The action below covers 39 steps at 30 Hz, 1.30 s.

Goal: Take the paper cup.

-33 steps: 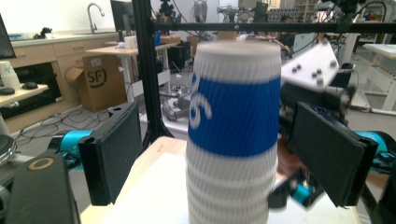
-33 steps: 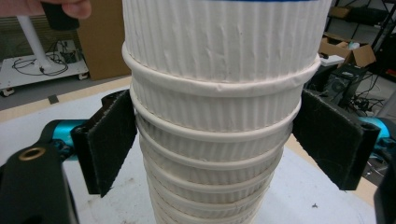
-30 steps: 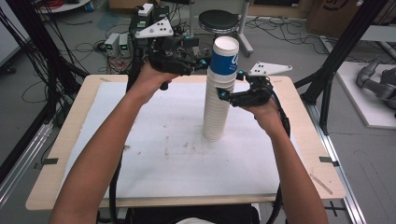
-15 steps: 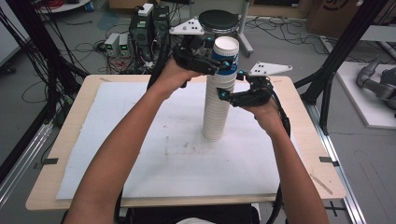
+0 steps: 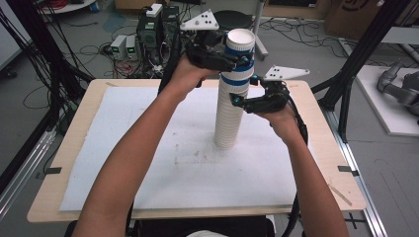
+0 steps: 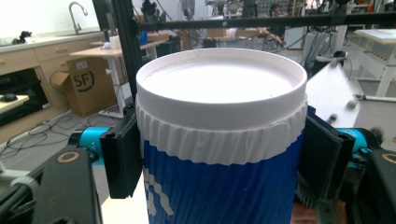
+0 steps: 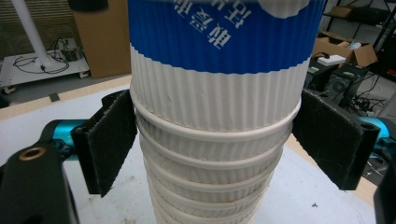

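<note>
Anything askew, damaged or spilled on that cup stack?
Nothing stands out. The tall stack of white ribbed paper cups stands upright on the white sheet, nested evenly, no spill. The left gripper brackets the blue-banded top cup; the right gripper straddles the stack lower.

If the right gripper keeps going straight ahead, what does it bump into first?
The stack of paper cups. It already stands between the jaws of the right gripper, so the white ribbed cups just below the blue one would probably meet it first.
</note>
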Available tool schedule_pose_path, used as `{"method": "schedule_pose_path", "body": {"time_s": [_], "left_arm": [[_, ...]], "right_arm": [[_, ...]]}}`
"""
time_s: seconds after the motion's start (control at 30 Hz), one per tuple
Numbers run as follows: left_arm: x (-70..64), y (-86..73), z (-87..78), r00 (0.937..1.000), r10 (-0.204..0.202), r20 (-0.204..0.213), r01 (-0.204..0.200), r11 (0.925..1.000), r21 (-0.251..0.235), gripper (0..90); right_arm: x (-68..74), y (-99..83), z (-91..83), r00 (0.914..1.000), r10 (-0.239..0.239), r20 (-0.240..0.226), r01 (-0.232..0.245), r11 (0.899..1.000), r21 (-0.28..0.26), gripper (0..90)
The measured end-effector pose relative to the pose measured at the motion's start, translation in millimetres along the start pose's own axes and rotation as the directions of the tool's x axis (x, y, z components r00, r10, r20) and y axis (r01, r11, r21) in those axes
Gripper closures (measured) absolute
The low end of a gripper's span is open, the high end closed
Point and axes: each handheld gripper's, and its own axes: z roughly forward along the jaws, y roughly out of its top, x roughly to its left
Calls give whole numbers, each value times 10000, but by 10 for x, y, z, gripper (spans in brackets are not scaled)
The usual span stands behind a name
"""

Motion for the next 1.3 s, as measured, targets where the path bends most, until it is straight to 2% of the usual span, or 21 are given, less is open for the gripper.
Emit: {"method": "schedule_pose_path", "body": {"time_s": [0.1, 0.13, 0.2, 0.27, 0.33, 0.4, 0.43, 0.6, 0.67, 0.7, 0.83, 0.87, 1.0, 1.13, 1.3], "left_arm": [[-8, 112, -79, 9999, -55, -124, 50, 9991, -413, 264], [-13, 181, -131, 9996, 47, -281, -64, 9983, -587, 264], [-12, 223, -164, 9996, 73, -269, -90, 9979, -639, 264], [-12, 317, -246, 9989, 191, -430, -223, 9970, -747, 264], [-6, 402, -352, 9985, 125, -530, -177, 9950, -982, 264], [0, 425, -396, 9981, 129, -598, -189, 9947, -1011, 264], [4, 459, -487, 9975, 68, -704, -149, 9933, -1150, 264], [-13, 474, -634, 9963, 130, -847, -226, 9934, -1127, 264], [-30, 449, -709, 9961, 146, -875, -238, 9943, -1040, 264], [-41, 424, -747, 9959, 157, -888, -247, 9946, -1008, 264], [-58, 304, -915, 9955, 96, -942, -183, 9956, -918, 264], [-52, 275, -955, 9951, 56, -990, -149, 9956, -930, 264], [-11, 145, -1083, 9929, -207, -1175, 98, 9957, -926, 264], [19, -3, -1184, 9912, -329, -1284, 227, 9966, -794, 264], [3, -223, -1343, 9885, -486, -1431, 384, 9966, -726, 264]], "right_arm": [[0, 0, 5, 10000, 57, -30, -57, 10000, -32, 150], [0, 0, 7, 10000, 41, -18, -41, 10000, -24, 149], [1, 0, 6, 10000, 64, -23, -64, 10000, -29, 149], [1, 0, 4, 10000, 57, -24, -57, 10000, -21, 149], [3, -2, 4, 10000, 65, -28, -65, 10000, -14, 148], [2, -2, 4, 10000, 28, -12, -28, 10000, -4, 147], [6, -3, 6, 10000, -12, 48, 12, 10000, -6, 143], [23, -19, -40, 9999, -118, 103, 119, 9999, -57, 143], [29, -26, -64, 9999, -150, 50, 150, 9999, 26, 143], [39, -50, -121, 9993, -375, 4, 375, 9990, 233, 143], [48, -108, -199, 9990, -445, -46, 446, 9982, 401, 143], [47, -131, -218, 9994, -336, -125, 342, 9983, 471, 143], [48, -131, -207, 9994, -278, -214, 288, 9984, 487, 143], [54, -154, -163, 9989, -392, -253, 412, 9956, 842, 144], [70, -200, -217, 9988, -363, -319, 389, 9958, 832, 144]]}}
